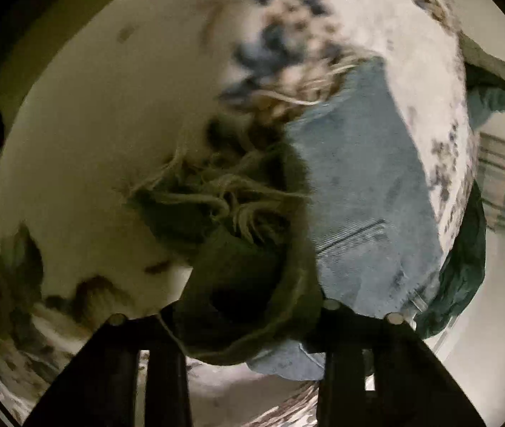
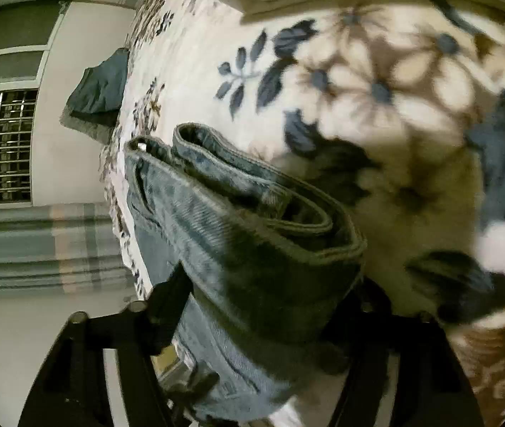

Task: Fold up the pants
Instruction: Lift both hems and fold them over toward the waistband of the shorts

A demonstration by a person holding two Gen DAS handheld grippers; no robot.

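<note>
Both claws pinch light-blue jeans (image 2: 238, 242) over floral blanket (image 2: 377, 71): L claw (image 1: 248, 320) on frayed hem, R claw (image 2: 263, 306) on waistband; no legible labels.

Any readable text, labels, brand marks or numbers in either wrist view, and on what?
None. The jeans show no legible tag or brand; a metal piece by the right gripper is too blurred. The floral blanket carries only a pattern.

Left gripper (image 1: 252, 320): matte black, angular fingers, round silver screw heads near the tips. Right gripper (image 2: 259, 306): same black build, dark round bolts on finger brackets, slotted frame.
</note>
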